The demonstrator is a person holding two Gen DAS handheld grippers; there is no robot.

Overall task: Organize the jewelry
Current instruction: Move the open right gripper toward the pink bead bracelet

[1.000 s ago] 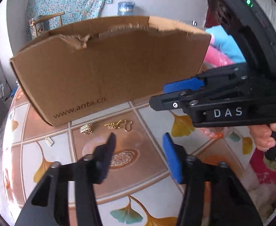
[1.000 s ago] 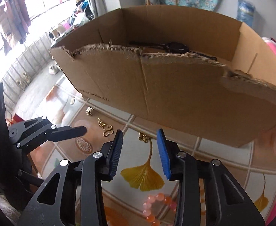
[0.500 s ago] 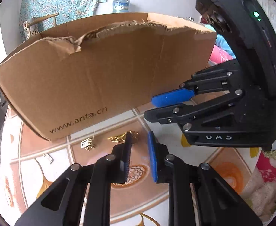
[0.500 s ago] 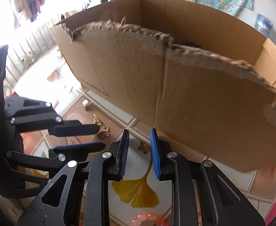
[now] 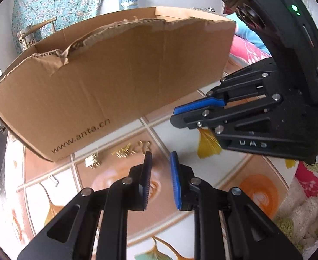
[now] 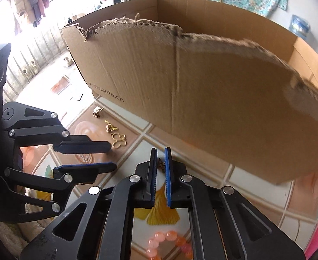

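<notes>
a: right gripper [image 6: 160,151]?
b: low over the bench [image 6: 256,205], in front of the cardboard box [image 6: 202,91], near the middle of its long printed side. fingers just closed, now clamped on a small bronze-gold charm [image 6: 160,166] at their tips.
a: off the bench or touching it?
b: cannot tell.
a: left gripper [image 5: 160,155]?
b: also in front of the box, toward its "www.anta.cn" end, pointing steeply down. fingers just been closing, now a narrow gap apart, nothing between them, only bare patterned bench under the gap.
a: rest of the jewelry?
b: loose on the bench in a short row just in front of the printed end of the box. nearest the box corner, a small pale gold cluster piece [image 6: 97,113]. then a gold leafy charm [image 6: 110,127]. then a gold clover-loop pendant [image 6: 118,139], just beside the left gripper's upper fingertip. farther out from the box, under the right gripper, a pink and orange bead bracelet [image 6: 169,244].
a: box itself?
b: open on top, near wall torn ragged along its upper edge.
</notes>
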